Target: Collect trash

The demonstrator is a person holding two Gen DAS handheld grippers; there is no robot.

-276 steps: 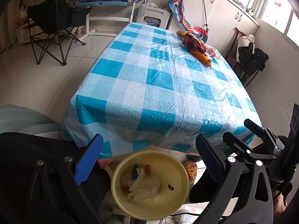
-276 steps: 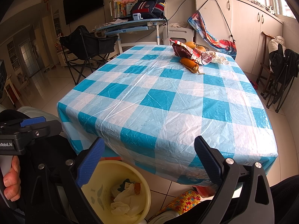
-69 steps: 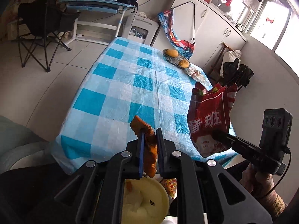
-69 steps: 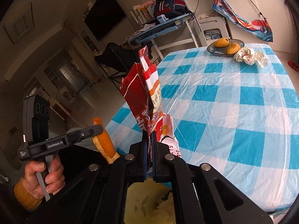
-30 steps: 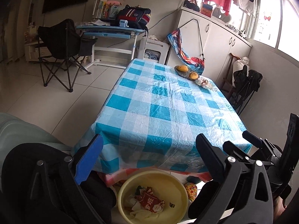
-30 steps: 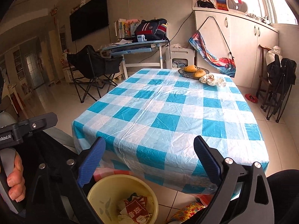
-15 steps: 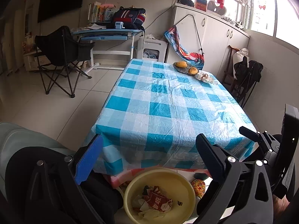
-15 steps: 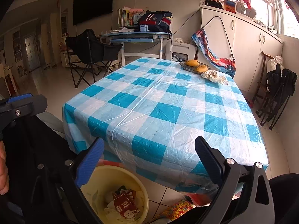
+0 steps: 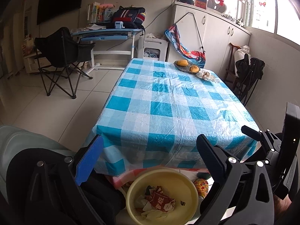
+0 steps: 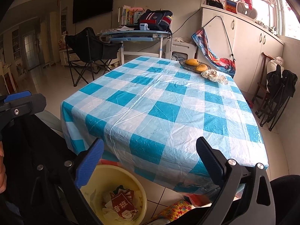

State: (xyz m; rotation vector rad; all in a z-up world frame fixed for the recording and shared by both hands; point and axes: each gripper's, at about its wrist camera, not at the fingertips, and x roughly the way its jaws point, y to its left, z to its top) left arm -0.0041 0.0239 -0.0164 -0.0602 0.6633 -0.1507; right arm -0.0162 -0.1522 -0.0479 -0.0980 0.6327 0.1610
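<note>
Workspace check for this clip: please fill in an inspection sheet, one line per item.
Surface: table under a blue and white checked plastic cloth, mostly bare.
Job's things: yellow bin on the floor at the near table end, holding a red snack bag and white wrappers; crumpled wrapper on the far end of the table, beside the fruit dish.
Clutter: dish with two mangoes.
Grippers: left gripper open and empty; right gripper open and empty, both above the bin.
Cables: nothing seen on the table.
Surroundings: folding chair, desk with a backpack, white cabinets.
</note>
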